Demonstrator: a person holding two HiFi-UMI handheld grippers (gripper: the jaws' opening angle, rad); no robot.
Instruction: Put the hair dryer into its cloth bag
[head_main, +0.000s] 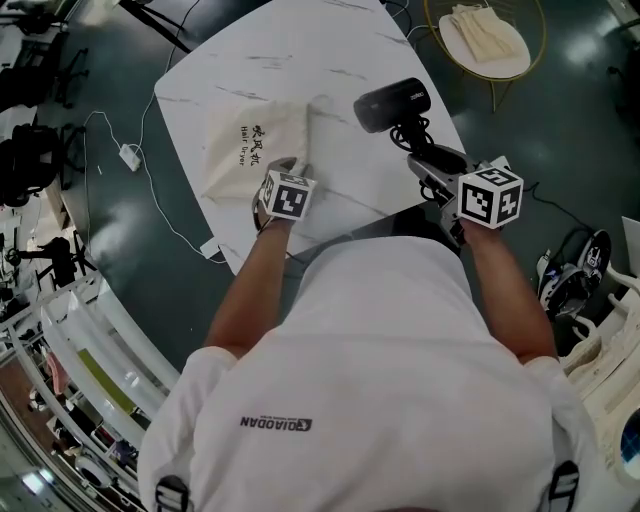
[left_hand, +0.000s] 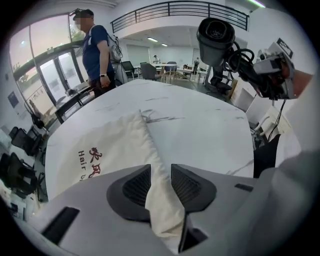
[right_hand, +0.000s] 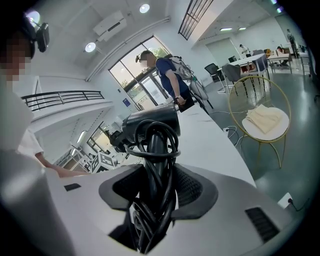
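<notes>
The cream cloth bag (head_main: 245, 150) with printed lettering lies flat on the white marble table (head_main: 360, 50). My left gripper (head_main: 283, 163) points down at the bag's near right edge. In the left gripper view that edge of the bag (left_hand: 100, 150) runs up between the jaws of the left gripper (left_hand: 161, 172), which stand open around it. My right gripper (head_main: 425, 160) is shut on the handle of the black hair dryer (head_main: 392, 103), held up over the table's right side. The cord is wound round the handle of the hair dryer (right_hand: 150, 125) between the jaws of the right gripper (right_hand: 159, 185).
A gold wire chair (head_main: 487, 40) with a cream cushion stands past the table's far right corner. A white cable and adapter (head_main: 130, 155) lie on the floor at the left. A person (left_hand: 97, 50) stands beyond the far table edge.
</notes>
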